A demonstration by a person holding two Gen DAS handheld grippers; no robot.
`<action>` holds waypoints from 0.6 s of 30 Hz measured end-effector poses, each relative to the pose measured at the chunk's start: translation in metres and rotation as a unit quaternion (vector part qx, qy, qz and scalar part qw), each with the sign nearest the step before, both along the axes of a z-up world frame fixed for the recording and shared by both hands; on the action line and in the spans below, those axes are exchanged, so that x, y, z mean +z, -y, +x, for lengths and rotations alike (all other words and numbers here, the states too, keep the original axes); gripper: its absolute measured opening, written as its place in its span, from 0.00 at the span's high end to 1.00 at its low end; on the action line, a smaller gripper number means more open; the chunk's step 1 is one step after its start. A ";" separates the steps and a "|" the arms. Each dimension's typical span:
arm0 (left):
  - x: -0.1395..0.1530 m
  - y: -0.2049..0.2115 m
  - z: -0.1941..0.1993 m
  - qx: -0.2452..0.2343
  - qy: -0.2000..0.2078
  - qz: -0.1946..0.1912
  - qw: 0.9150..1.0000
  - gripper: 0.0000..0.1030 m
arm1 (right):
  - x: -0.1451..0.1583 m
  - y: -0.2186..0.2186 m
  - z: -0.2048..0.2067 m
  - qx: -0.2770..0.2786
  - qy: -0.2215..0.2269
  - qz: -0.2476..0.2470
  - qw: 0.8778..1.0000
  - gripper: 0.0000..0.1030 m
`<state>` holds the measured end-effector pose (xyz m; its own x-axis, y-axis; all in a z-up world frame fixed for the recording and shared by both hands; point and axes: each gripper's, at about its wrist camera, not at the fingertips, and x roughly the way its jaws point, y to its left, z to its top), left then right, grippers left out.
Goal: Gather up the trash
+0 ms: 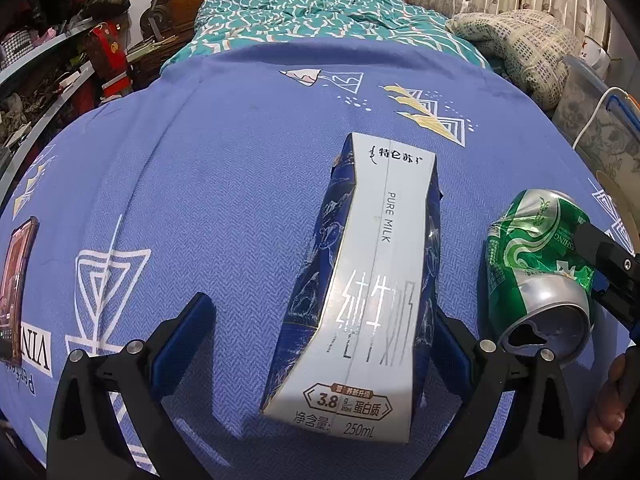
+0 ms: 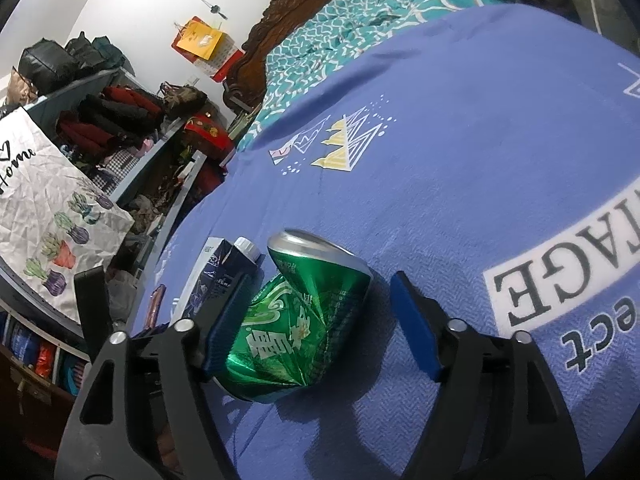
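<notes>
A crumpled white and dark blue milk carton (image 1: 372,280) lies on the blue bedspread (image 1: 224,168). My left gripper (image 1: 320,332) is open around it, with the right pad against the carton's side and the left pad apart from it. A dented green can (image 2: 304,320) lies to the carton's right; it also shows in the left wrist view (image 1: 536,264). My right gripper (image 2: 320,320) is open around the can, with the left pad touching it and the right pad apart. The carton also shows in the right wrist view (image 2: 216,272), just beyond that gripper's left finger.
A phone (image 1: 16,280) lies on the bedspread at the far left. A teal quilt (image 1: 320,12) and a wooden headboard (image 1: 188,0) are at the far end. Cluttered shelves (image 2: 120,152) run along the left of the bed. A folded blanket (image 1: 520,44) lies at the right.
</notes>
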<state>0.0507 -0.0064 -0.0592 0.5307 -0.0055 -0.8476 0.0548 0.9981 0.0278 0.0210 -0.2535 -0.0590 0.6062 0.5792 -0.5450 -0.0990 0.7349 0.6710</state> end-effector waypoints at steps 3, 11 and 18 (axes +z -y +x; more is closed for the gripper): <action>0.000 0.000 0.000 -0.001 0.000 0.000 1.000 0.08 | 0.000 -0.001 -0.001 -0.005 0.000 -0.004 1.000 0.27; -0.001 0.001 0.001 -0.004 0.001 0.000 1.000 0.08 | -0.001 0.005 -0.004 -0.016 0.001 -0.006 1.000 0.27; -0.001 0.000 0.001 -0.003 0.002 0.001 1.000 0.08 | -0.002 0.007 -0.005 -0.015 0.001 -0.006 1.000 0.26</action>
